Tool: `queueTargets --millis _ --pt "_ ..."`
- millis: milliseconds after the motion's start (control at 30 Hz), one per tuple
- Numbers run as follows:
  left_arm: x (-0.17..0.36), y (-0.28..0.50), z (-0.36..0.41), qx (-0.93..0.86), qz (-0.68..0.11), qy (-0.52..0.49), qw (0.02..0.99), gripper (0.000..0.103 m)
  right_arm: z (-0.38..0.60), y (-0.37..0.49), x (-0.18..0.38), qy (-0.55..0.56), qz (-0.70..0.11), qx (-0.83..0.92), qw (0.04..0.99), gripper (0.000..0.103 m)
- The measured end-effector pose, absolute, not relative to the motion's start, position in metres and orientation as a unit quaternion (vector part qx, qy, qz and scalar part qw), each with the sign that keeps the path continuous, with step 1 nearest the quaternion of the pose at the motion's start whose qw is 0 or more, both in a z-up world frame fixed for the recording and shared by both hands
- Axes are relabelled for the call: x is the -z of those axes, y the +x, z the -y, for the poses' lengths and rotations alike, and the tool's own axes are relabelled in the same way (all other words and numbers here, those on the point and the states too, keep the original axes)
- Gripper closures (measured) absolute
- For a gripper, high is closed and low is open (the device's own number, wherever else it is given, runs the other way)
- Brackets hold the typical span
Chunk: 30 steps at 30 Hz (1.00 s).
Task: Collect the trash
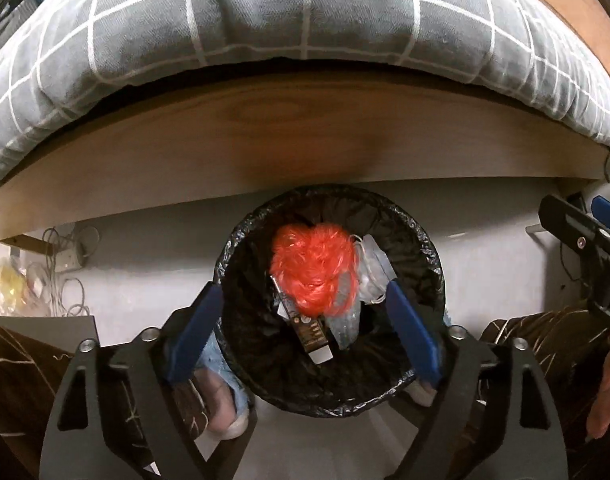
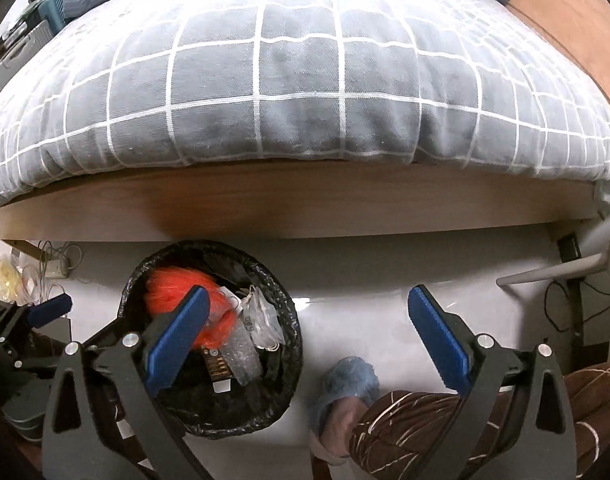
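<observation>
Left gripper (image 1: 305,320) wide open, nothing held, hanging right over the bin (image 1: 421,240); inside the bin: orange tuft (image 1: 313,268), clear plastic wrap (image 1: 373,268), dark flat packet (image 1: 311,334); right gripper (image 2: 309,336) also wide open and empty, over bare floor (image 2: 365,280) just right of the bin (image 2: 281,360); bin stands on the floor beside the bed frame (image 1: 265,140); grey checked duvet (image 2: 285,88) on the bed; blue slipper (image 2: 349,384) on a foot near the bin.

black-lined bin (image 1: 425,248) upright on floor, holding orange tangle (image 1: 315,268) (clear plastic (image 1: 371,264) beside it).
</observation>
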<state>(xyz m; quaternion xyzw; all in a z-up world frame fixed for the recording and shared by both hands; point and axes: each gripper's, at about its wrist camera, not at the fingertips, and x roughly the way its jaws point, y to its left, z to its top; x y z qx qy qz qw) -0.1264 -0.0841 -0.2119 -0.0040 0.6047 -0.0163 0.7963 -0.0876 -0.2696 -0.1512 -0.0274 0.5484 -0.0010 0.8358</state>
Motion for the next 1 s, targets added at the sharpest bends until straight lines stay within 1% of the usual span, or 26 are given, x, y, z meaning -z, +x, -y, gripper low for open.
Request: queueTargets --millis 67,233,367,433,567,733,1000 --pt "0.210 -0.126 0.083 0.012 -0.601 -0.002 0.799 0.012 0.268 -0.086 0.148 -0.029 -0.546 0.001 0.837 0.008" --pt "0.191 -0.123 0.070 -0.005 -0.582 -0.011 0.813 0.006 0.257 -0.082 0.125 -0.043 -0.526 -0.008 0.849 0.008" --pt "0.157 -0.124 0.051 -0.014 -0.553 -0.021 0.833 0.006 0.250 -0.082 0.096 -0.041 -0.497 -0.012 0.867 0.008" --pt "0.138 -0.125 0.044 -0.016 -0.539 -0.027 0.841 0.006 0.246 -0.086 0.072 -0.039 -0.475 -0.015 0.879 0.008" --pt "0.084 -0.131 0.029 -0.026 -0.501 -0.048 0.864 0.006 0.240 -0.095 0.027 -0.034 -0.446 -0.027 0.894 0.008" --pt "0.025 -0.146 0.027 -0.026 -0.451 -0.047 0.891 0.006 0.237 -0.116 -0.016 -0.023 -0.418 -0.033 0.908 0.008" --pt "-0.038 -0.184 0.029 -0.016 -0.406 -0.037 0.913 0.006 0.240 -0.154 -0.070 -0.023 -0.379 -0.027 0.925 0.008"
